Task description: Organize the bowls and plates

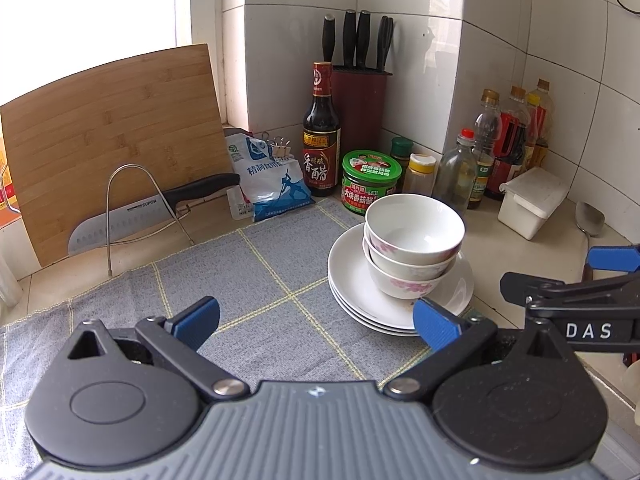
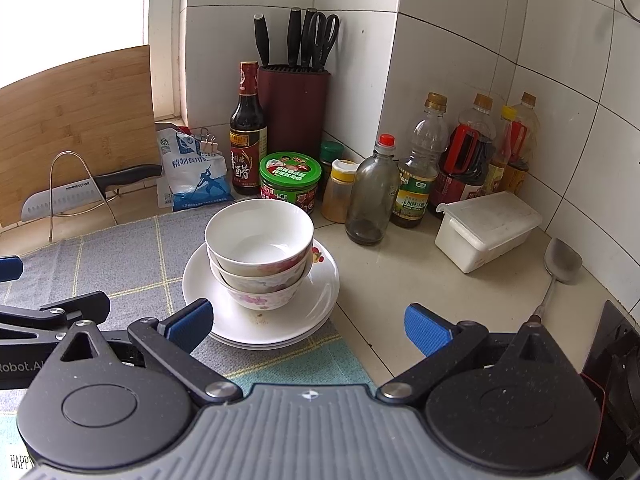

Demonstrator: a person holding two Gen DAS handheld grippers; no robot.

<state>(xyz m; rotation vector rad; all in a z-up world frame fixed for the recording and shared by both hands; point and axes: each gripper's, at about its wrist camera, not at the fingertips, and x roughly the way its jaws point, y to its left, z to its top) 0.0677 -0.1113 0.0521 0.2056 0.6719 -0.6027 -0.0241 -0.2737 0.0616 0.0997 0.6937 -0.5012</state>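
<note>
Three white bowls with pink flowers (image 1: 414,240) are nested and stand on a stack of three white plates (image 1: 352,280), at the right edge of a grey checked mat (image 1: 240,272). The same bowls (image 2: 260,248) and plates (image 2: 320,280) show in the right wrist view. My left gripper (image 1: 316,322) is open and empty over the mat, left of and in front of the stack. My right gripper (image 2: 308,326) is open and empty just in front of the stack, its left pad (image 2: 192,320) by the plates' near rim. The right gripper's finger also shows in the left wrist view (image 1: 612,258).
Behind the stack stand a vinegar bottle (image 1: 321,132), a green-lidded jar (image 1: 371,182), a knife block (image 1: 360,100) and several oil and sauce bottles (image 2: 420,168). A white lidded box (image 2: 486,228) and metal spatula (image 2: 562,268) lie right. A cutting board (image 1: 112,148) and knife (image 1: 132,216) stand left.
</note>
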